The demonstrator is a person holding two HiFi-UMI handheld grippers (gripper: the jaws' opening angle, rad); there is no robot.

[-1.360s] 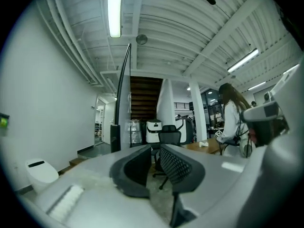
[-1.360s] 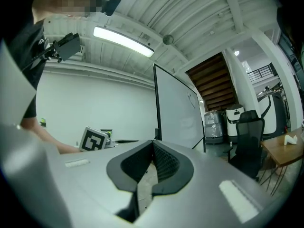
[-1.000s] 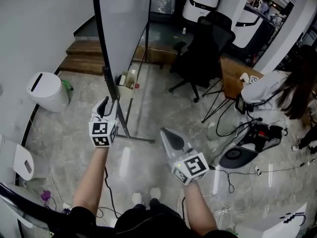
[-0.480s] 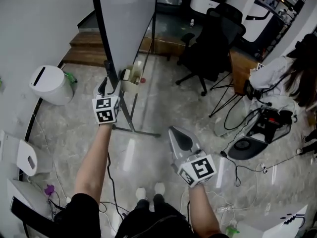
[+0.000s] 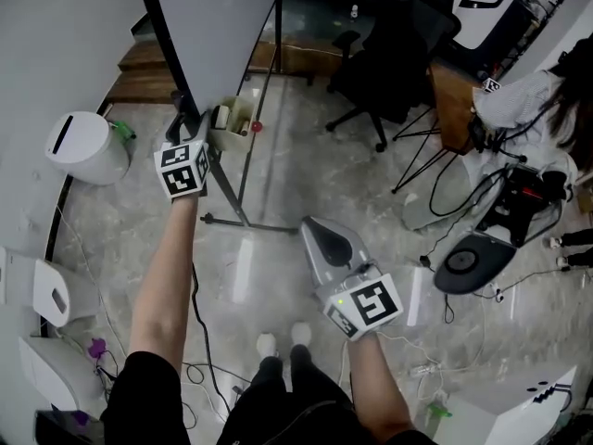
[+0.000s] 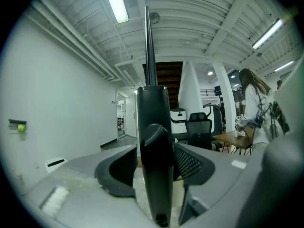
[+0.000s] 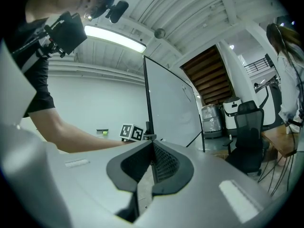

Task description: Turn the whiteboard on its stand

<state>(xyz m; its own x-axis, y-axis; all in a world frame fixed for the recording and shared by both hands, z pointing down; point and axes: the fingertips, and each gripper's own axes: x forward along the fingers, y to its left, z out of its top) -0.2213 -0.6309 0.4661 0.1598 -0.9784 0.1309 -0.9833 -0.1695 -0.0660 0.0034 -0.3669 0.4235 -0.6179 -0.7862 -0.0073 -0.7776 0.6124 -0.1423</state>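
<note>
Pale tray [image 5: 233,117] on black metal whiteboard stand [image 5: 230,200], small unclear items inside. Left gripper [image 5: 183,119] released astride its post; right gripper [image 5: 313,230] clenched, empty. Open marble floor [image 5: 287,165] alongside.

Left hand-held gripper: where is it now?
Head view, upper left: the left hand-held gripper sits at the whiteboard stand's black upright, beside the small tray, upright between its open jaws.

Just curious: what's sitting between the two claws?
In the head view, the whiteboard stand's leg and floor lie between the left claw and the right claw.
</note>
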